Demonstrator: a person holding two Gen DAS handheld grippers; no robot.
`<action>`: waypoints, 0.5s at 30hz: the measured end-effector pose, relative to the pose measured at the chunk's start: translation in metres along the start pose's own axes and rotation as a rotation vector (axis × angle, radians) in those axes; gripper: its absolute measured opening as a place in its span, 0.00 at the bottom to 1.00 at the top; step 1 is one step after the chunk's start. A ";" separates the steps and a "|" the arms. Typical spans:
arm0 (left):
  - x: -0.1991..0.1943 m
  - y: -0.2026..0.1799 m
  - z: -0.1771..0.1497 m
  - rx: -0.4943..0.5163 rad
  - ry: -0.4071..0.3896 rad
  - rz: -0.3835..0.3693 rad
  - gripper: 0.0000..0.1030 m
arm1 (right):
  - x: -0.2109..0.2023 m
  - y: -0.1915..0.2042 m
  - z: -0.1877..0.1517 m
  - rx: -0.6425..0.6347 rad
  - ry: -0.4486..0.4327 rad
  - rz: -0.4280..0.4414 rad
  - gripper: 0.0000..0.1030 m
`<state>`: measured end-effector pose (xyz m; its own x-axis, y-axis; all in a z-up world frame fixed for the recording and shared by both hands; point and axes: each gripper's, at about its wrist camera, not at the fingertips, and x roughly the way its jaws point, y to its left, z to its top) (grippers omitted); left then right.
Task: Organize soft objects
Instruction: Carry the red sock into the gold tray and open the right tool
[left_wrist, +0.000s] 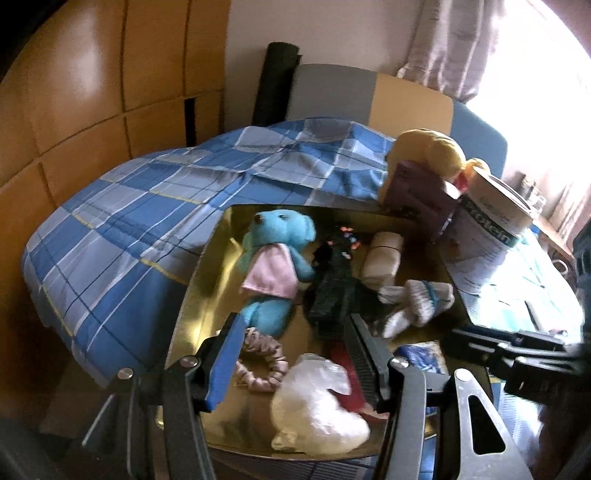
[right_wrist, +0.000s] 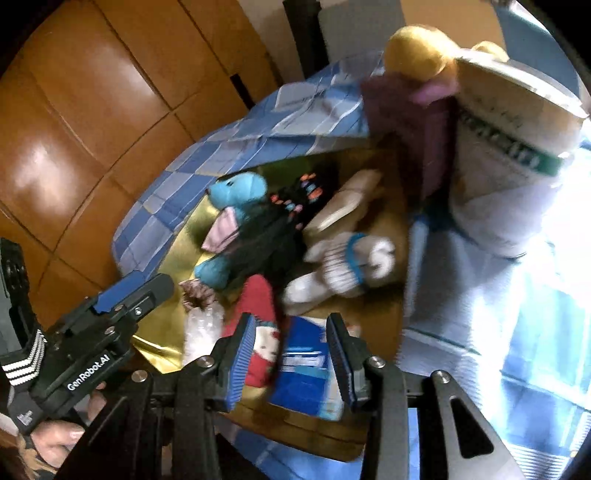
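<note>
- The soft things lie in a heap on a shiny gold tray (left_wrist: 207, 258) that sits on a bed with a blue checked blanket (left_wrist: 147, 192).
- In the heap are a blue teddy bear (left_wrist: 275, 254) in a pink dress, a black fuzzy thing (left_wrist: 332, 291), a rolled beige cloth (left_wrist: 384, 254), a white sock with a blue stripe (left_wrist: 421, 299), a pink scrunchie (left_wrist: 264, 363) and a crinkly white bag (left_wrist: 317, 402).
- The left gripper (left_wrist: 295, 365) hangs over the near end of the tray. Its jaws are apart and hold nothing (the scrunchie and the white bag lie just below the gap).
- The right gripper (right_wrist: 291, 358) hangs over a blue packet (right_wrist: 306, 373) and a red sock with a cat face (right_wrist: 258, 332). Its jaws are apart a little. The packet is under the gap, but the pads do not press on it.
- The step now looks like picking one thing to lift out. My guess is the packet for the right side, and the scrunchie or bag for the left.
- To do it well, go down slowly and get only one thing between the pads, not its neighbour too.
- Squeeze the middle of the soft thing, so it does not slip out.
- Keep the two grippers apart, because they are near each other here.
</note>
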<state>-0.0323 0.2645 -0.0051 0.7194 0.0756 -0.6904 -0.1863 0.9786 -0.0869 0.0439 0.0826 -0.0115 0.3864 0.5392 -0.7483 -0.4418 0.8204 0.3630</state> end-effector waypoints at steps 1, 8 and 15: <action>-0.001 -0.004 0.000 0.010 0.001 -0.009 0.56 | -0.006 -0.004 0.000 -0.003 -0.012 -0.011 0.38; -0.005 -0.028 -0.002 0.074 -0.002 -0.057 0.56 | -0.035 -0.037 -0.001 0.026 -0.072 -0.082 0.38; -0.009 -0.061 -0.002 0.153 0.003 -0.114 0.56 | -0.067 -0.095 -0.004 0.108 -0.111 -0.194 0.38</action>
<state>-0.0290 0.2040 0.0047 0.7279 -0.0382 -0.6846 0.0005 0.9985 -0.0552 0.0566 -0.0326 0.0016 0.5451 0.3820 -0.7463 -0.2635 0.9231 0.2801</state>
